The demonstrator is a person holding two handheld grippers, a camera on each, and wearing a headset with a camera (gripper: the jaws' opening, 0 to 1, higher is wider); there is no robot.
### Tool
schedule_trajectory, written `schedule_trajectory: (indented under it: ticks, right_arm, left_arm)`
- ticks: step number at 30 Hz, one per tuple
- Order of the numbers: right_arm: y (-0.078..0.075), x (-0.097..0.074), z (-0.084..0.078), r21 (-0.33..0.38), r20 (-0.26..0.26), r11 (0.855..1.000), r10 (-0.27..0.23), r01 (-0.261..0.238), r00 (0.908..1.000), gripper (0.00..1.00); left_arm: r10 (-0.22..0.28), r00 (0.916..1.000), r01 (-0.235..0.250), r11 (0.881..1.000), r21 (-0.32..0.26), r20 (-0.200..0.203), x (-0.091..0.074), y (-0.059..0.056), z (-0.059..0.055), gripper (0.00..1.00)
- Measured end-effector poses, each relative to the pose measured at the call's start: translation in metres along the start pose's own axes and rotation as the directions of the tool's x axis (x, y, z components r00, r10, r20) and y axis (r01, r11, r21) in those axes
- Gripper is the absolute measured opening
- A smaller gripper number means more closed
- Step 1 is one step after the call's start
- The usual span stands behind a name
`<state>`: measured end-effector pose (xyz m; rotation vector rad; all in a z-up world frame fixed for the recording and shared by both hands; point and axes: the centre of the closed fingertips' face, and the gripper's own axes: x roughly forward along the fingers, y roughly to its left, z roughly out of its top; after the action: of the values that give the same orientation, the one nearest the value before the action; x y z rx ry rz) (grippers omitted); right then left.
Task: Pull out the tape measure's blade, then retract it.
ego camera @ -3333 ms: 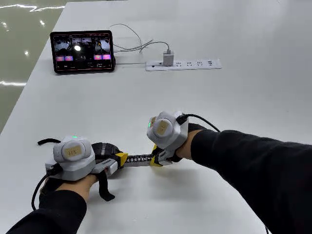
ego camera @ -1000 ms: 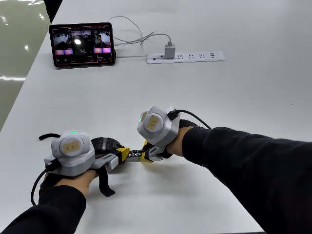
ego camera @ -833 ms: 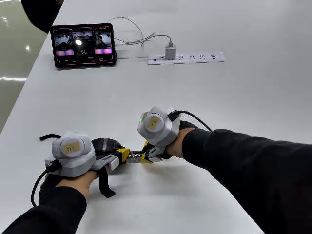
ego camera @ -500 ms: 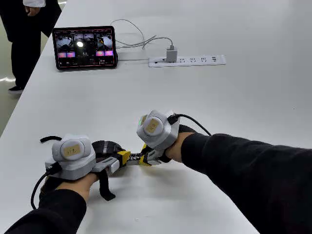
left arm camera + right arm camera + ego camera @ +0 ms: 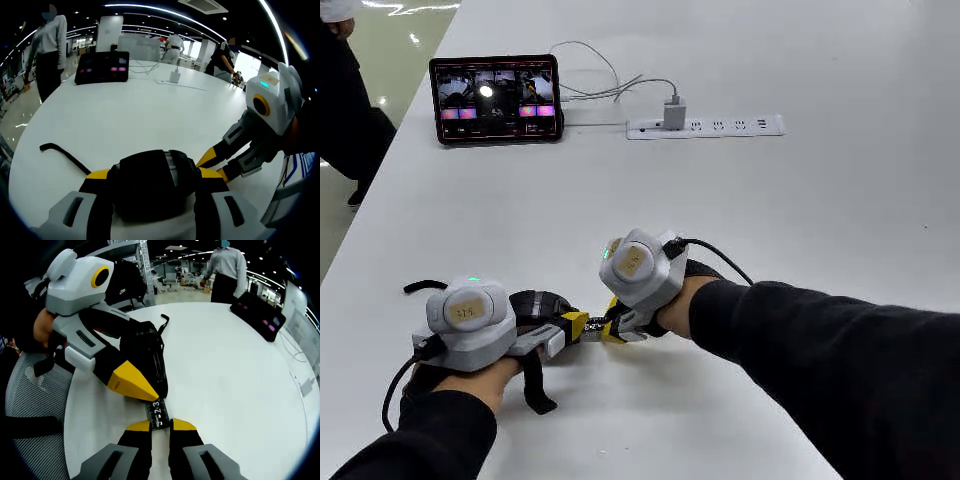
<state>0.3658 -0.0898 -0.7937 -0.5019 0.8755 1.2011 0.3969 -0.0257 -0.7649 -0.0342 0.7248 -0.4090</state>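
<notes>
Clamps the tape measure [image 5: 538,304] with the left gripper [image 5: 566,326], low on the table [image 5: 740,210] near its front edge. Pinches the blade [image 5: 158,413] at its end with the right gripper [image 5: 611,331], just right of the tape measure. Leaves a short stub running left-right between the 2; likely calls for easing leftward along that line.

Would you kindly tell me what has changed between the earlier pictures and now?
The right tool, shut on the blade, has moved toward the left tool, so less blade shows between them: it is going back into the tape measure's case. The left tool stays clamped on the case; the tablet and power strip have not moved.
</notes>
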Motion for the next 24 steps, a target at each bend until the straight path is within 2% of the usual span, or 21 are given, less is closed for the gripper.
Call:
schedule_trajectory:
  ticks: [24]
  right_arm:
    - [0.004, 0.010, 0.012, -0.011, 0.027, 1.000, 0.008, -0.008, 0.9996, 0.07]
  left_arm:
    - [-0.005, 1.0000, 0.005, 1.000, -0.006, 0.006, 0.000, 0.001, 0.001, 0.61]
